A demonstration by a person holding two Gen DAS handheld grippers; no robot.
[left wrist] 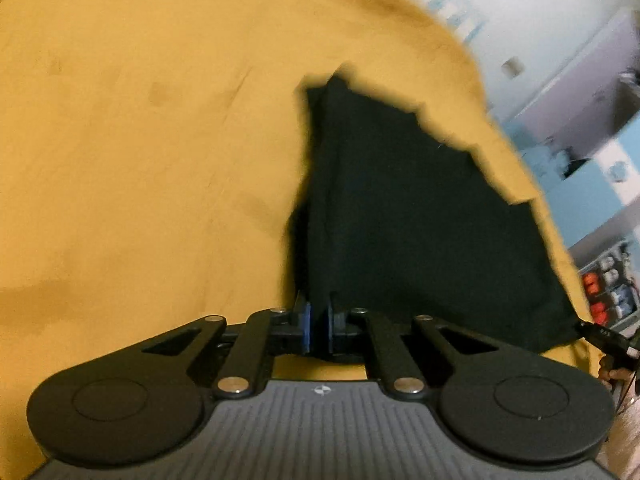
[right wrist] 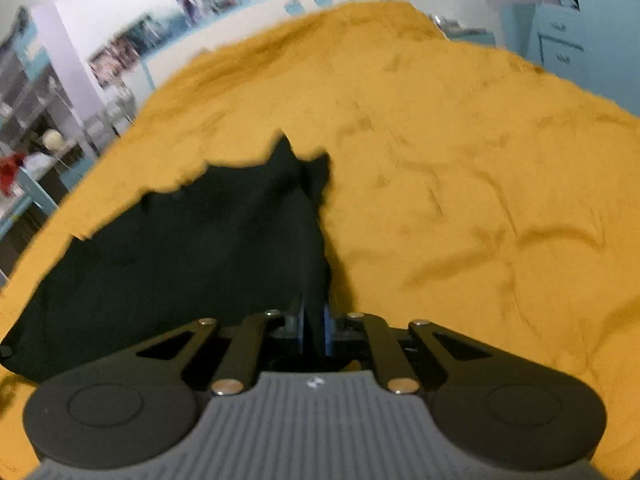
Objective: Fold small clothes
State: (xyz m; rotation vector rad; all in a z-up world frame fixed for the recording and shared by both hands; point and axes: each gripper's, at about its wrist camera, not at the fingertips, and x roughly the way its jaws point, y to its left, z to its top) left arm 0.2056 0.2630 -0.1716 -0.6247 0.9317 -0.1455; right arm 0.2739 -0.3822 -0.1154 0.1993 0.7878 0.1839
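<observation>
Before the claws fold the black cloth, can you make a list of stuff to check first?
1. Left claw pinching the black cloth: ok, cloth runs between its blue pads.
2. Right claw pinching the black cloth: ok.
3. Cloth stretched between both claws, not bunched: ok along the near edge; the far edge looks ragged and blurred.
4. Yellow blanket underneath free of other things: ok in what shows.
5. Which part of the cloth each claw holds: cannot tell.

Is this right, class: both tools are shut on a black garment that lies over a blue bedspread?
One detail is wrong. The bedspread is mustard yellow, not blue, as both wrist views show. The left tool and right tool are indeed shut on the black garment.
</observation>
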